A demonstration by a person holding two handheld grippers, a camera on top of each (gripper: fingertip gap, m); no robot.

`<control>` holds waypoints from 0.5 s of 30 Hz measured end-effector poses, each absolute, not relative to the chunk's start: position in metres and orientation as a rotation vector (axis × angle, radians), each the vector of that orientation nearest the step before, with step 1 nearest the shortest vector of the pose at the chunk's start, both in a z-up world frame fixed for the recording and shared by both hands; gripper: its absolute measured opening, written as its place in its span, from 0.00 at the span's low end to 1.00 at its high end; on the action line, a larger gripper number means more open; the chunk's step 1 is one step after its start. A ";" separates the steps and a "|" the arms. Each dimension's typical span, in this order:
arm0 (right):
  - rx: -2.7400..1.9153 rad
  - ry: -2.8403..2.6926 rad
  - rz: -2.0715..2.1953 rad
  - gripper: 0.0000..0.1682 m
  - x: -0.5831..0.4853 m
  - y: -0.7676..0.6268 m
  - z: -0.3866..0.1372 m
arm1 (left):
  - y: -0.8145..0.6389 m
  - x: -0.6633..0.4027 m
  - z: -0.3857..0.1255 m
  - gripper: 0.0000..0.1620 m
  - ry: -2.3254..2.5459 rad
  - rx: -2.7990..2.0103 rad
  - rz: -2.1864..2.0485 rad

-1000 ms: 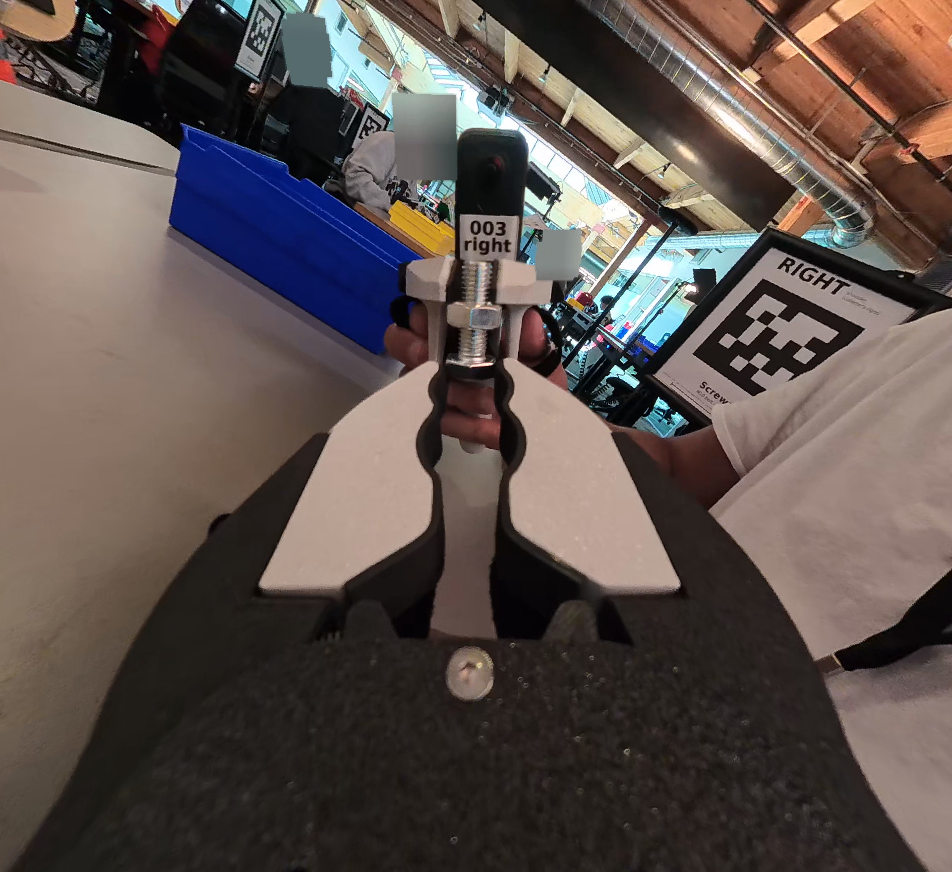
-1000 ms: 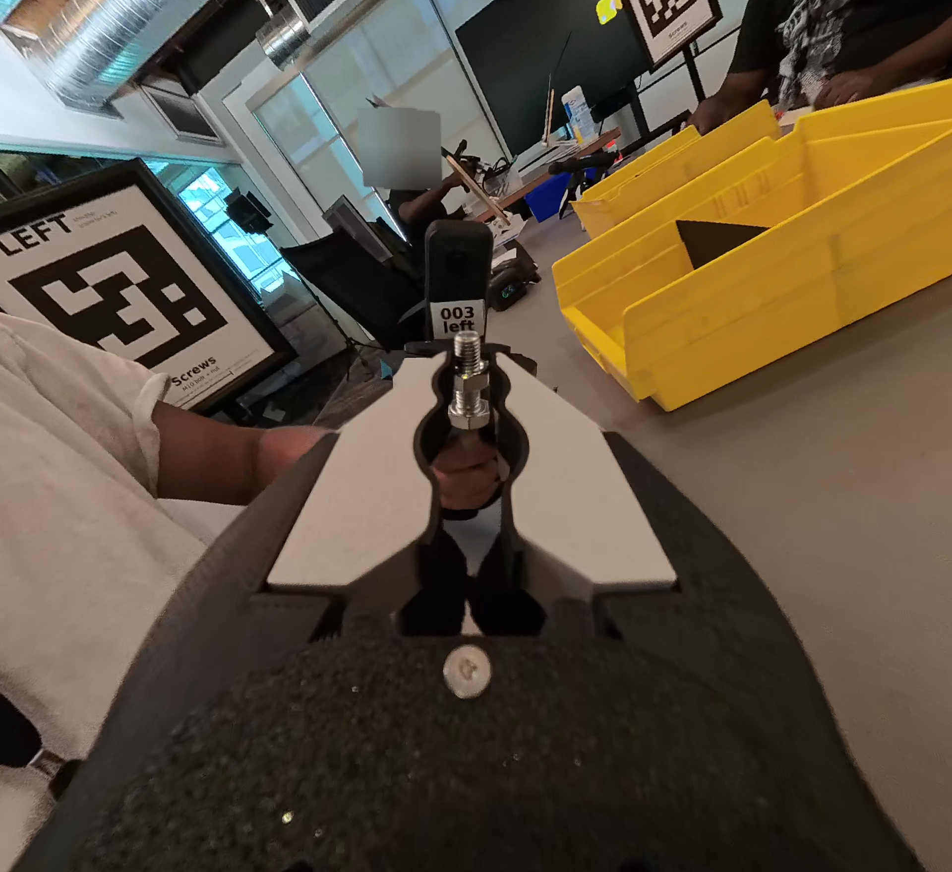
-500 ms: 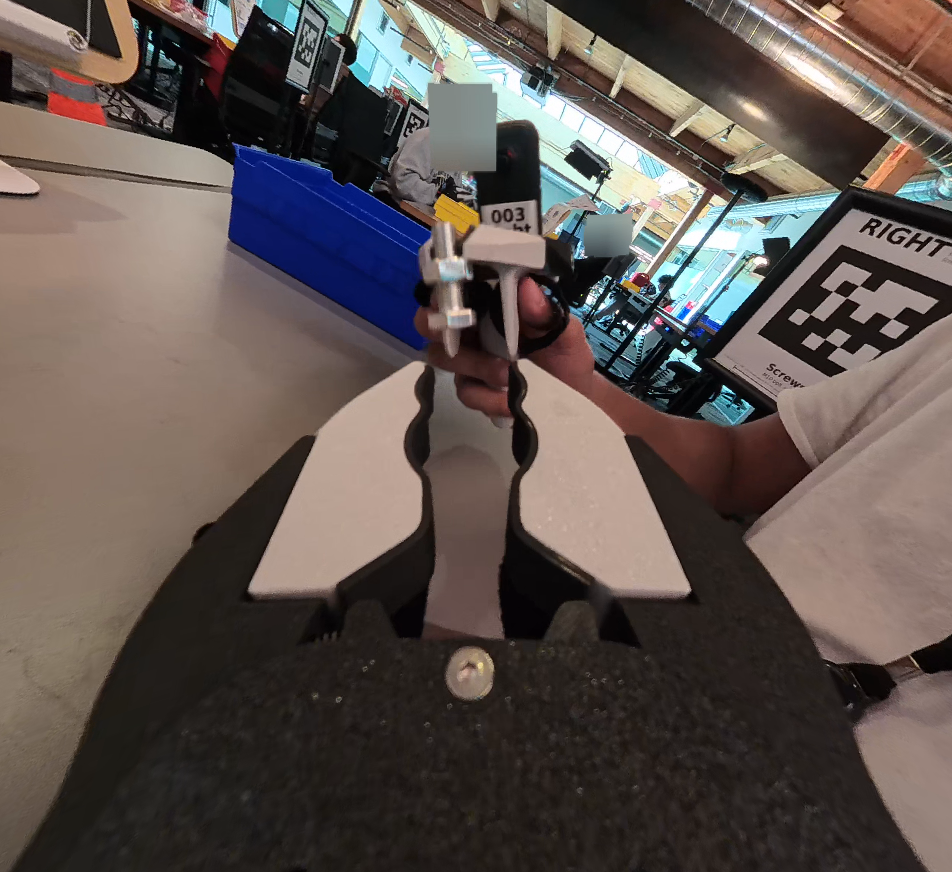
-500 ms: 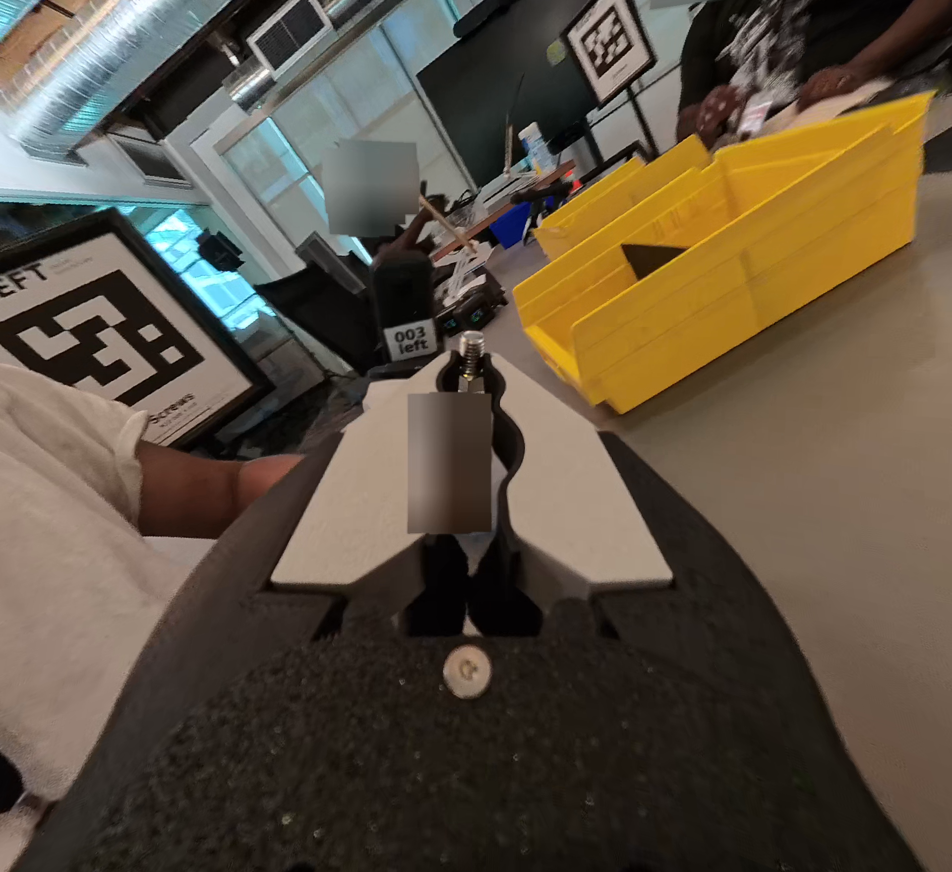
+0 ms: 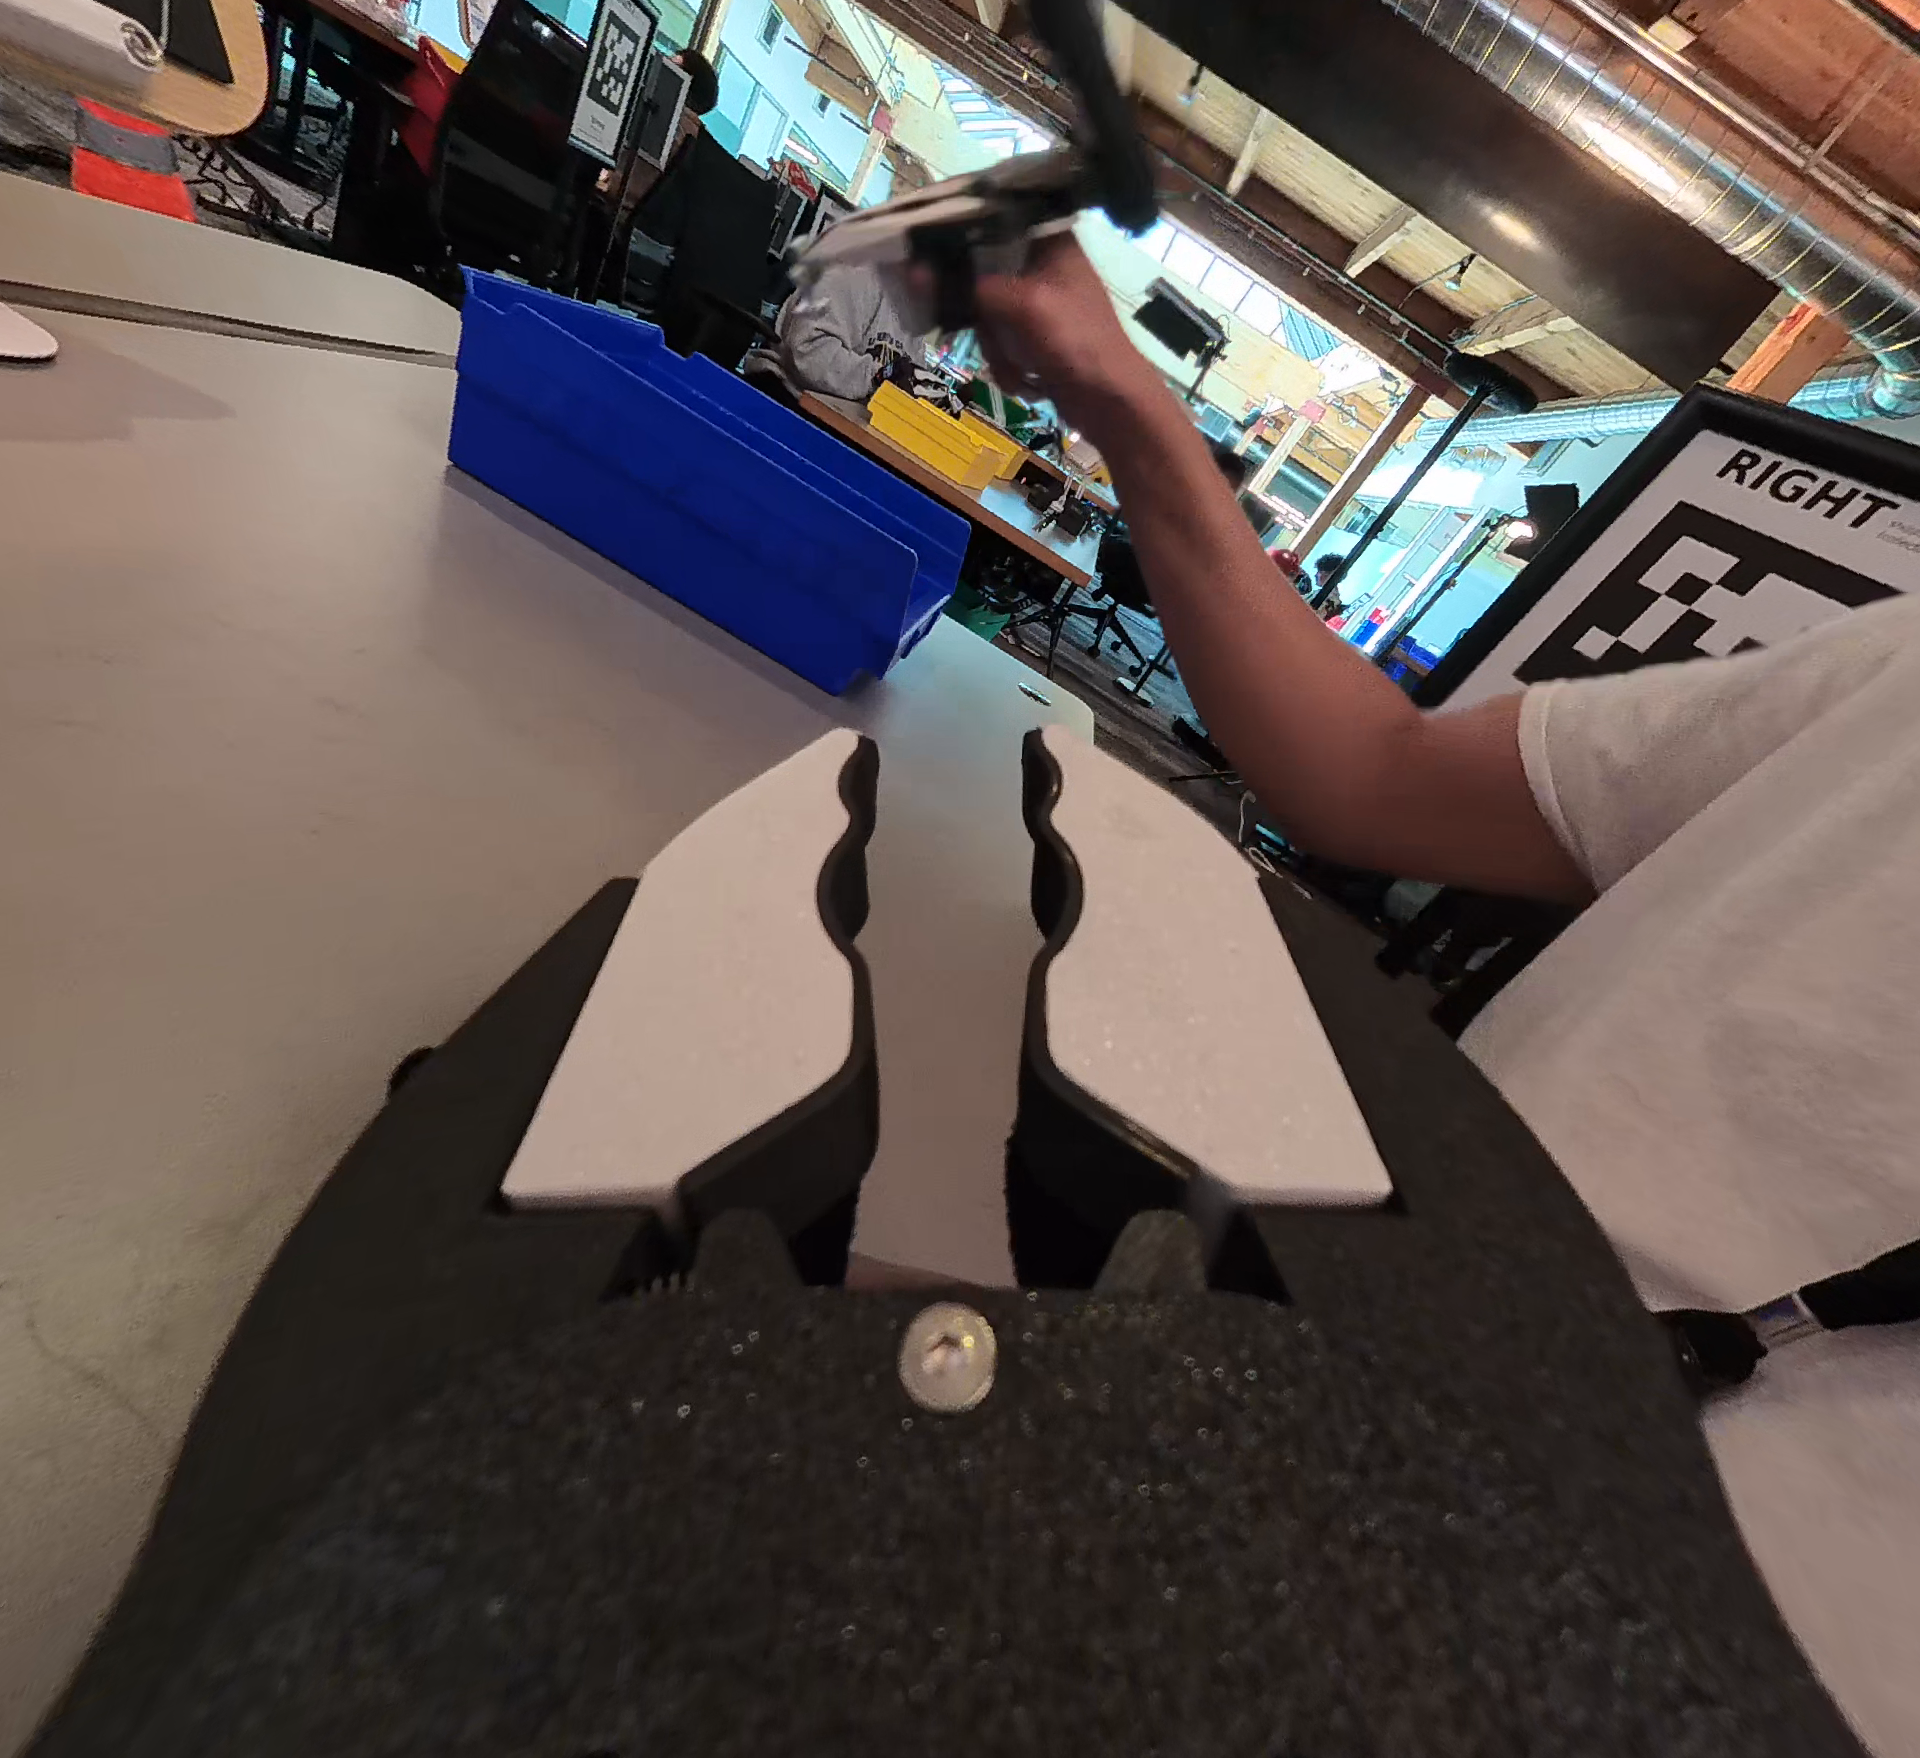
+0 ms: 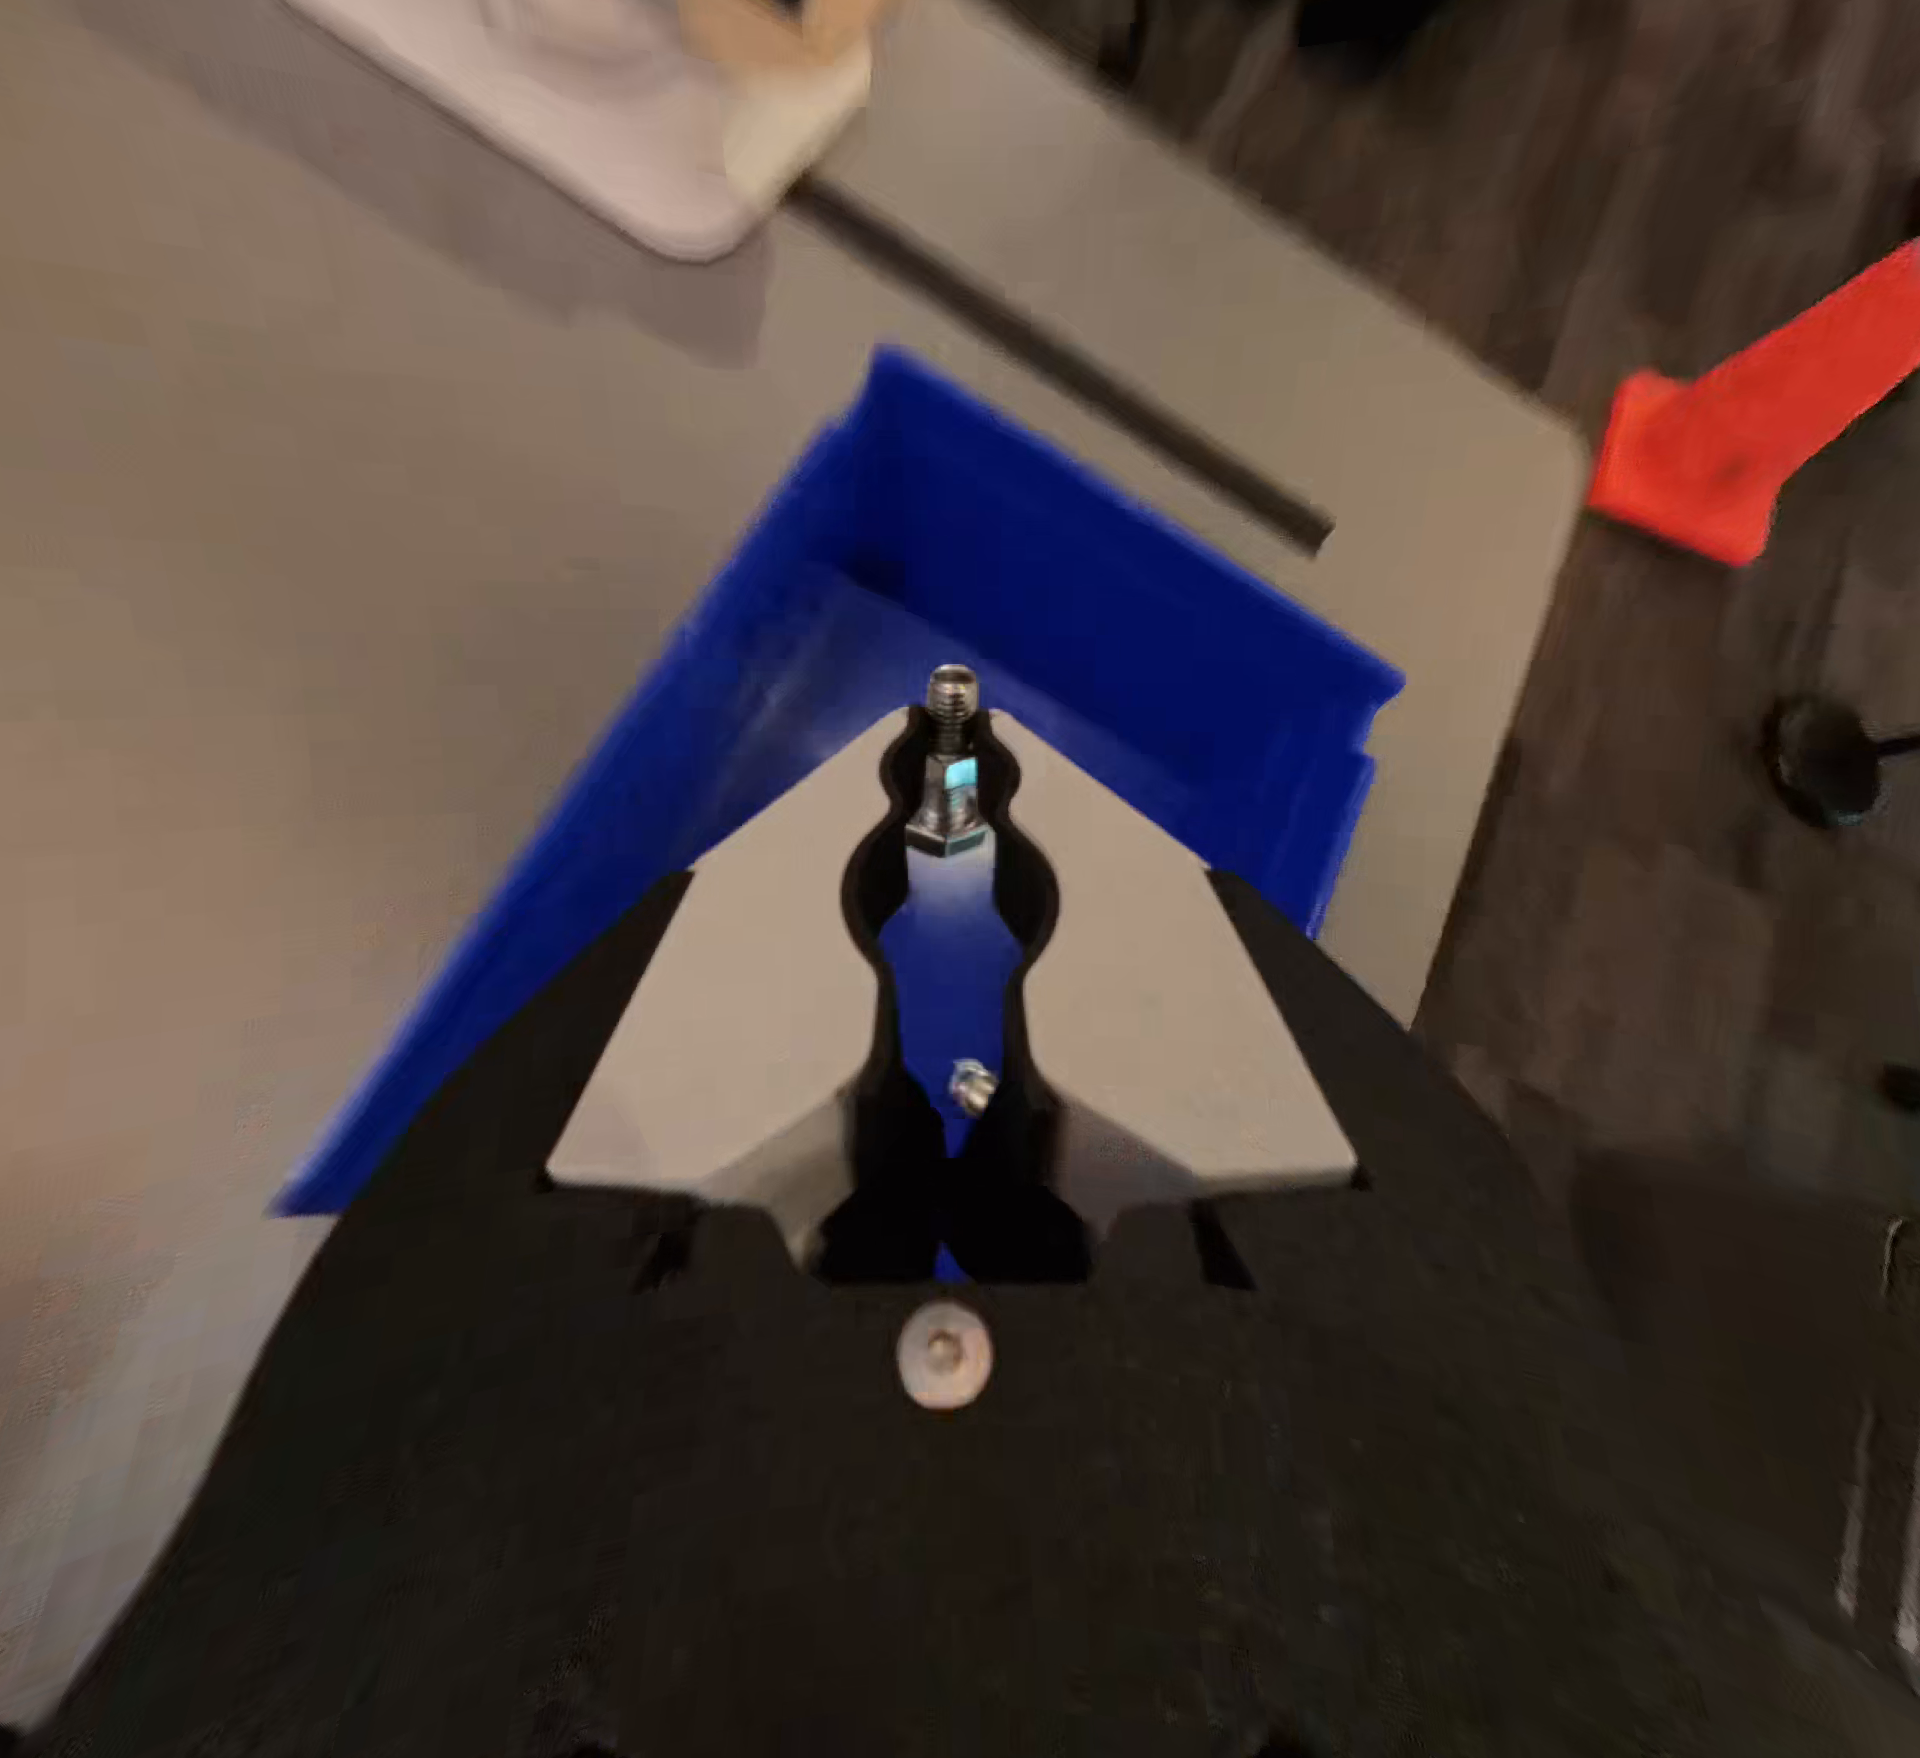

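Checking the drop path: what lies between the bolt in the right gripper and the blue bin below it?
Nothing: the right wrist view shows the bolt held over the blue bin with only open air between.

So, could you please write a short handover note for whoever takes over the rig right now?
Left tongs: open, empty, low over the grey table.
Right tongs: shut on a bolt with a nut, pointing down over the blue bin. In the left wrist view they are raised above the bin, motion-blurred.
Blue bin: on the table near its far corner. One small piece of metal hardware already lies on its floor.
Done: nut is on the bolt, and the bolt is over the bin.
Left: the bolt is not yet released, it is clamped at the tips.
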State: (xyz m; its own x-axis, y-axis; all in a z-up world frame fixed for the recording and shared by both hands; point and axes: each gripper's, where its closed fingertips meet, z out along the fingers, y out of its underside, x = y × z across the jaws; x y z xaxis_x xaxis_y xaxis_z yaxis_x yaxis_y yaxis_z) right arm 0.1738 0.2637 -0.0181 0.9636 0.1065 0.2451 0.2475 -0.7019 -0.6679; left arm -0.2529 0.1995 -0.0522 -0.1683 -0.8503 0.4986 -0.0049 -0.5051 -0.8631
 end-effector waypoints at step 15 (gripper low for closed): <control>-3.093 -0.568 -0.255 0.05 0.244 0.281 -0.187 | 0.203 -0.255 -0.065 0.16 1.074 -1.496 -1.564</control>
State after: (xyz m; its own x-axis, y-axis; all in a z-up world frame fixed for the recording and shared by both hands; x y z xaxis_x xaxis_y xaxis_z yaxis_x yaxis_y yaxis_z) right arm 0.2439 0.2814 -0.1872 0.9222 0.3538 0.1558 0.3517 -0.9352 0.0421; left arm -0.2551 0.2034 -0.0649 -0.0780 -0.9106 0.4059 -0.0515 -0.4029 -0.9138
